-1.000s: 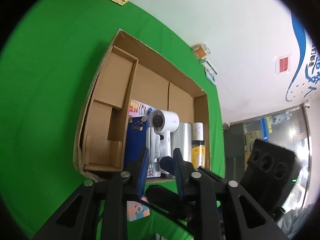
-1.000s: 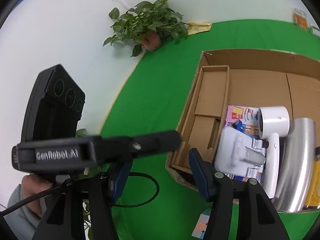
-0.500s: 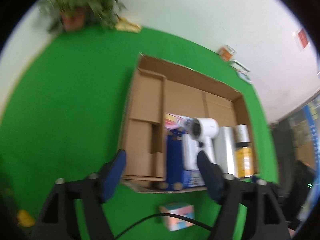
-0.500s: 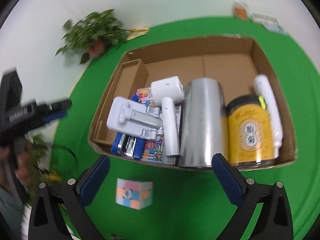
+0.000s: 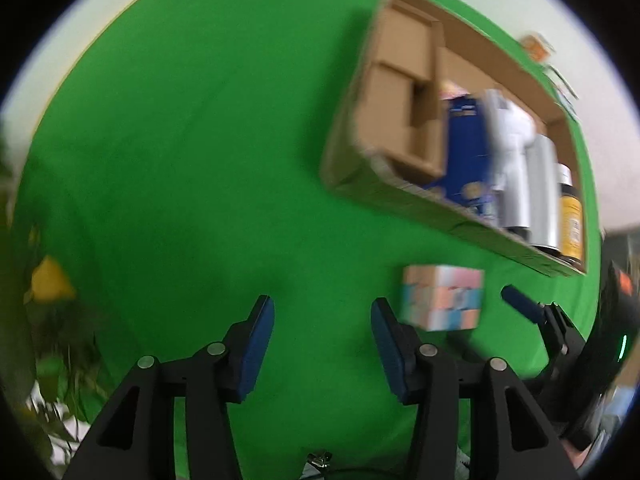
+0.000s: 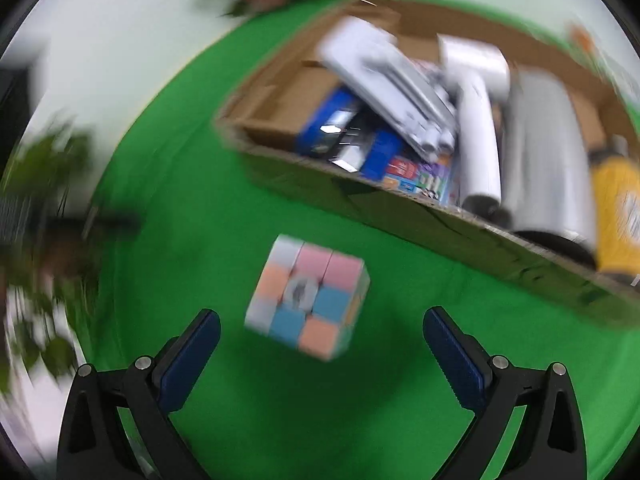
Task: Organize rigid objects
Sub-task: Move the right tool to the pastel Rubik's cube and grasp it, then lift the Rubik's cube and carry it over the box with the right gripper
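On the green cloth (image 6: 192, 184), a cardboard box (image 6: 400, 212).

Both wrist cams look steeply down onto the green cloth (image 5: 180, 160). Left cam faces bare cloth, w/ cube (image 5: 442, 298) and box (image 5: 400, 196) off to its right. Right cam sits closer, cube (image 6: 308, 296) centred, box (image 6: 460, 224) behind. Both share cube & box.
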A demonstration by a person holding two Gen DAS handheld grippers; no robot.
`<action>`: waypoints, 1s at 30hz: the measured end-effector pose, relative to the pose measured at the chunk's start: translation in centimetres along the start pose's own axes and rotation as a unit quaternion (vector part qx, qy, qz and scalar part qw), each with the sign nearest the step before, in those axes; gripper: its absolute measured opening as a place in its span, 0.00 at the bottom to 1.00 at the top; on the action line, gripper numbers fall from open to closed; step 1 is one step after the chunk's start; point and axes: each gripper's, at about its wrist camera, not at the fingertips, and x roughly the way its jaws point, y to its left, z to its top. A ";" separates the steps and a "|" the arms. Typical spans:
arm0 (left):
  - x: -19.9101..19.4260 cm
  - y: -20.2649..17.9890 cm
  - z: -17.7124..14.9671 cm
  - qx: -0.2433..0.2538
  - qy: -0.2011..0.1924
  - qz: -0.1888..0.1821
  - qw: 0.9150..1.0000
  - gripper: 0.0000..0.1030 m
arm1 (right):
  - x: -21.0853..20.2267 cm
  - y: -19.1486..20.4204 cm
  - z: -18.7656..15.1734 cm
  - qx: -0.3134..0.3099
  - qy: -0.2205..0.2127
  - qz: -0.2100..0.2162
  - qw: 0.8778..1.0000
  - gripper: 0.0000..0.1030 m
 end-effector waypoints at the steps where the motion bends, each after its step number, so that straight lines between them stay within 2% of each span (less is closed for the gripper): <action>1: 0.1 0.7 -0.4 -0.009 0.002 -0.003 1.000 0.48 | 1.1 -0.7 0.6 0.050 0.014 -0.010 0.999 0.99; 3: 0.2 1.6 -0.8 -0.012 0.009 -0.010 1.000 0.48 | 2.6 -1.2 1.0 0.105 0.030 -0.011 0.994 0.99; 4: 0.3 1.9 -0.9 -0.009 0.011 -0.009 1.000 0.48 | 3.8 -1.1 1.1 0.125 0.046 0.003 0.991 0.99; 5: 0.3 2.1 -1.0 -0.008 0.012 -0.007 1.000 0.48 | 4.6 -0.7 1.1 0.124 0.058 0.007 0.991 0.98; 7: 0.3 2.5 -1.1 -0.012 0.013 -0.019 1.000 0.48 | 5.4 0.2 0.9 0.101 0.068 -0.011 0.993 0.87; 9: 0.4 2.5 -1.0 -0.017 0.017 -0.047 0.999 0.48 | 5.5 0.7 0.5 0.083 0.065 -0.037 0.994 0.79; 10: 0.7 2.4 -0.8 -0.017 0.023 -0.067 0.997 0.48 | 5.4 0.7 0.1 0.082 0.065 -0.044 0.994 0.71; 12: 1.5 1.6 -0.6 -0.010 0.041 -0.091 0.995 0.48 | 4.8 0.4 -0.5 0.080 0.060 -0.037 0.994 0.63; 15: 3.7 -0.8 -0.3 0.018 0.080 -0.108 0.991 0.48 | 3.7 -0.5 -1.3 0.075 0.055 -0.024 0.995 0.60; 18: 5.7 -3.4 -0.7 0.036 0.119 -0.171 0.977 0.48 | 2.6 -2.0 -2.9 0.103 0.063 0.003 0.993 0.59; 20: 7.3 -5.5 -1.1 0.038 0.149 -0.234 0.960 0.48 | 1.9 -3.4 -4.0 0.130 0.071 0.029 0.988 0.59; 23: 9.1 -7.9 -1.6 0.041 0.175 -0.271 0.946 0.48 | 0.7 -4.9 -5.3 0.164 0.078 0.063 0.981 0.57; 26: 10.4 -9.5 -1.9 0.049 0.191 -0.274 0.942 0.54 | -0.1 -5.5 -5.8 0.167 0.075 0.067 0.981 0.56; 30: 10.6 -9.8 -1.9 0.045 0.186 -0.287 0.939 0.54 | -1.1 -7.0 -5.7 0.176 0.072 0.065 0.980 0.55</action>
